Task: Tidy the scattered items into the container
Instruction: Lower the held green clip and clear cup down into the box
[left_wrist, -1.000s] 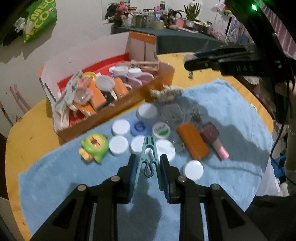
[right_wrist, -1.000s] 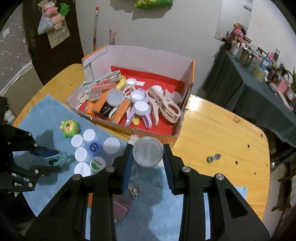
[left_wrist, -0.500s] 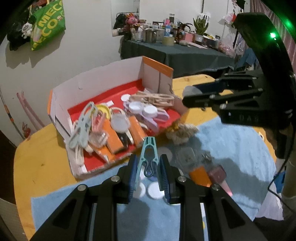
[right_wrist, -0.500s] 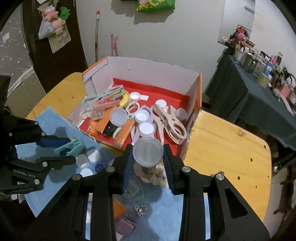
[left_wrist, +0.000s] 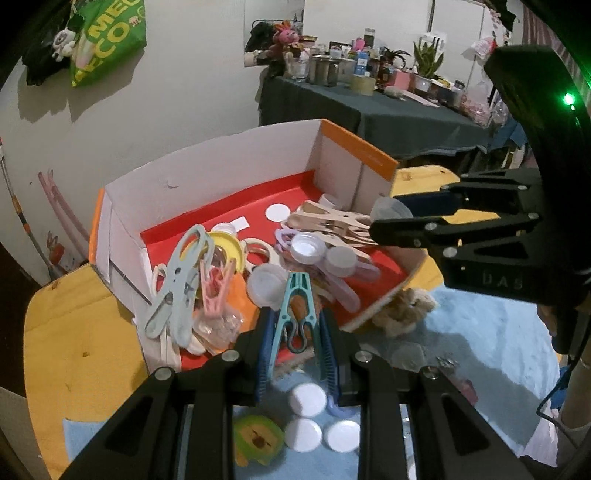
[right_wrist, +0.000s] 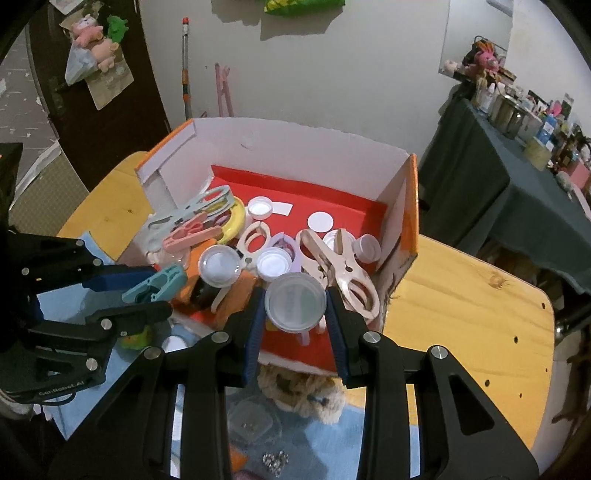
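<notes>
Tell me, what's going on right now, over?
Left hand-held gripper shut on teal clothespin, right hand-held gripper shut on clear round lid. Both over the cardboard box. Nothing blocking the drop.

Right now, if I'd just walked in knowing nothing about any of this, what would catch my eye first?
Probably the open cardboard box with its bright red floor, heaped with clothes pegs and white caps, on a yellow wooden table. Two black grippers hover at its near edge: the left gripper pinches a teal clothes peg, and the right gripper clamps a round clear lid. A blue towel in front holds more white caps.
</notes>
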